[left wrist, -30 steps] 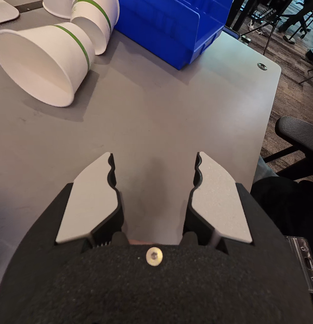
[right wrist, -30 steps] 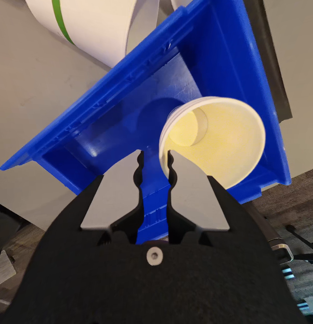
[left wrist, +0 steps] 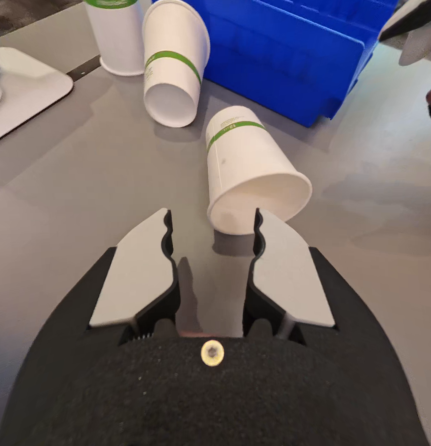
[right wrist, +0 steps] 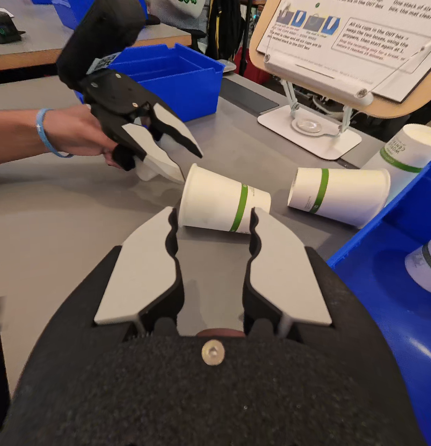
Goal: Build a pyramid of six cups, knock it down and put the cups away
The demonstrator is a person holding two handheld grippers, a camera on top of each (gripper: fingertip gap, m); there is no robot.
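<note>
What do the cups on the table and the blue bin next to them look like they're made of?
The nearest cup looks like paper: matte white wall, rolled rim, printed green band, a faint side seam showing in the left wrist view. The blue bin looks like moulded plastic: glossy, uniform colour, with ribbed edges and sheen inside. Any coating on the cups cannot be told.

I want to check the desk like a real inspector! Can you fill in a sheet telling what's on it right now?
Surface: grey table, bare in front.
Job's things: near cup and far cup lying on their sides; a third cup standing upside down; cup stack inside the blue bin.
Clutter: instruction stand; second blue bin.
Grippers: left gripper and right gripper open, empty, fingers near the near cup.
Cables: nothing seen.
Surroundings: other desks and chairs behind.
</note>
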